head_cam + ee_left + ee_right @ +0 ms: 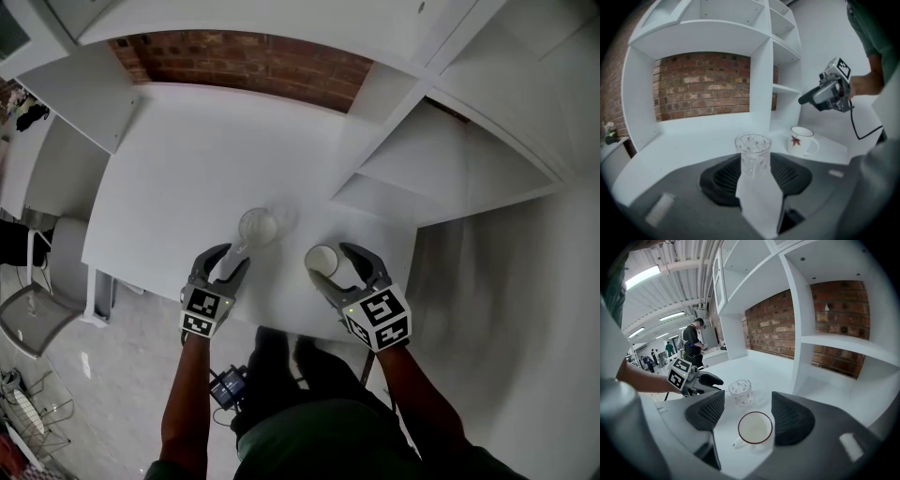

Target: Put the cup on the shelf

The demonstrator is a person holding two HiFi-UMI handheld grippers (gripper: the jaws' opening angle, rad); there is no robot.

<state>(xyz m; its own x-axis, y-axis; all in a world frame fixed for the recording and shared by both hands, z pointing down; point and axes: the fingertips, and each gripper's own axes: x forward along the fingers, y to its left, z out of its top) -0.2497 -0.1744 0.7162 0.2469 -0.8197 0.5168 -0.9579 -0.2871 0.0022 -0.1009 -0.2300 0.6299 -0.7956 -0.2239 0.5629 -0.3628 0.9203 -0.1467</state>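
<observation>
A white cup [322,260] with a dark rim and a red leaf print [801,140] stands on the white desk [187,169]. My right gripper [340,269] is open around it, and the cup [754,429] sits between the pads with a small gap on each side. A clear patterned glass [258,227] stands to the cup's left. My left gripper [226,255] is open, and the glass [753,152] stands upright just ahead of and between its wide-set pads. The white shelf unit [441,159] rises at the desk's right.
A brick wall [244,58] backs the desk alcove. Open shelf compartments [843,343] stand to the right of the cup. The desk's front edge lies just under both grippers. A chair [28,319] stands on the floor at the left. People stand far off in the room [691,341].
</observation>
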